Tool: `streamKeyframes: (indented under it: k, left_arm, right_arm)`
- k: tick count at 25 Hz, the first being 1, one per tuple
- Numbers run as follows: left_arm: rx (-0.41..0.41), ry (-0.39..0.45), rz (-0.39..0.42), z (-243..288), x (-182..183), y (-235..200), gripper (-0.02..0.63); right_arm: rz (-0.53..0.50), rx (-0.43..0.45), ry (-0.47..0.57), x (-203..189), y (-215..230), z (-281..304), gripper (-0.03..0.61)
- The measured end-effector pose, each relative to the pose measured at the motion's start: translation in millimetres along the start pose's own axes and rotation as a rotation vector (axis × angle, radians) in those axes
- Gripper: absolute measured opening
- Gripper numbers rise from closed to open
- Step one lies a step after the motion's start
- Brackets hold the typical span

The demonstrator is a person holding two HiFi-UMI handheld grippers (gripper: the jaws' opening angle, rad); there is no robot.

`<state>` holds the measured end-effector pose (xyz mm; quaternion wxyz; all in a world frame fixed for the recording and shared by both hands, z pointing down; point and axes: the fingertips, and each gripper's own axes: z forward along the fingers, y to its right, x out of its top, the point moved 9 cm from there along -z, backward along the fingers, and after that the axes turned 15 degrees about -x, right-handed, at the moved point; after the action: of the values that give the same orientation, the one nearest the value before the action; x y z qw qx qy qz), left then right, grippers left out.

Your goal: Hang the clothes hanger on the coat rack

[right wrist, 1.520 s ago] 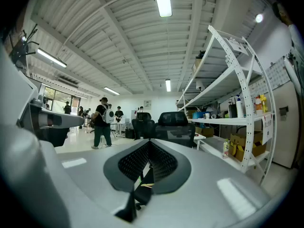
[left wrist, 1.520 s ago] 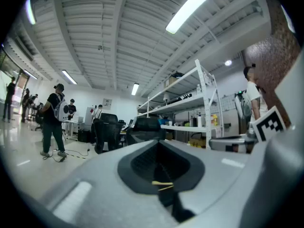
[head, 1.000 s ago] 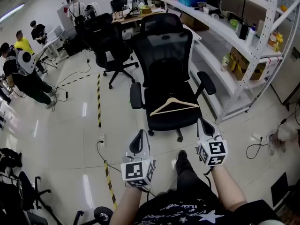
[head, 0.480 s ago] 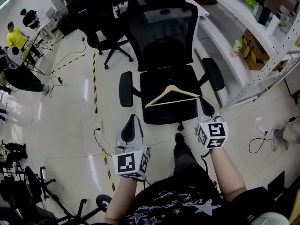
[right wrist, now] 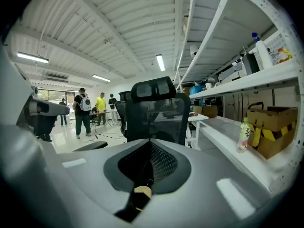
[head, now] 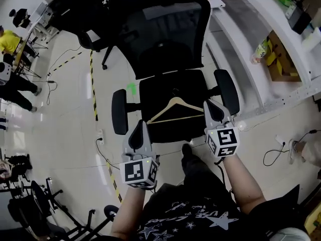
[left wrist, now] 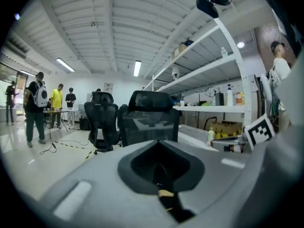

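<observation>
A light wooden clothes hanger (head: 173, 110) lies flat on the seat of a black office chair (head: 150, 92), with its hook towards the backrest. My left gripper (head: 140, 128) hangs shut over the seat's front left corner, just short of the hanger's left end. On the other side, my right gripper (head: 212, 107) is shut and empty beside the hanger's right end, close to the chair's right armrest (head: 226, 87). Both gripper views look level at the mesh backrest (left wrist: 148, 118) (right wrist: 159, 109). No coat rack shows in any view.
White metal shelving (head: 261, 59) with boxes and bottles runs along the right. More black chairs (head: 75, 6) stand behind, and people (head: 7, 39) are at the far left. Yellow-black tape (head: 93, 84) and cables (head: 286, 152) lie on the glossy floor. My foot (head: 186, 149) is at the chair's front.
Both grippers have moved forward to the chair and now flank the hanger. The head view has tilted further down over the seat. The jaws stayed shut.
</observation>
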<state>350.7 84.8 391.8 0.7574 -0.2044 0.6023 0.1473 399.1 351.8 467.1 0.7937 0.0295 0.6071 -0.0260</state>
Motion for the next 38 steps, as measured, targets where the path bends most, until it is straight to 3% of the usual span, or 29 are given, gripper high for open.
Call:
streamKeyframes:
  k: [6,14,21,30,38]
  left_arm:
    - [0.029,-0.038,0.008,24,-11,-11,0.005]
    - [0.027,-0.117,-0.059,43,-50,-29,0.005]
    - [-0.097,-0.215,-0.043,75,-99,-39,0.005]
    - [-0.144,-0.311,-0.114,113,-168,-57,0.005]
    - [-0.192,-0.394,-0.069,142,-220,-86,0.005]
  right_arm:
    - [-0.035,0.033,-0.055,-15,4,31,0.008]
    - [-0.098,0.067,-0.125,-45,-9,53,0.008]
    - [-0.099,0.112,-0.144,-74,-18,61,0.008]
    - [-0.115,0.062,-0.238,-129,-37,96,0.008]
    - [-0.179,0.109,-0.329,-163,-61,134,0.008]
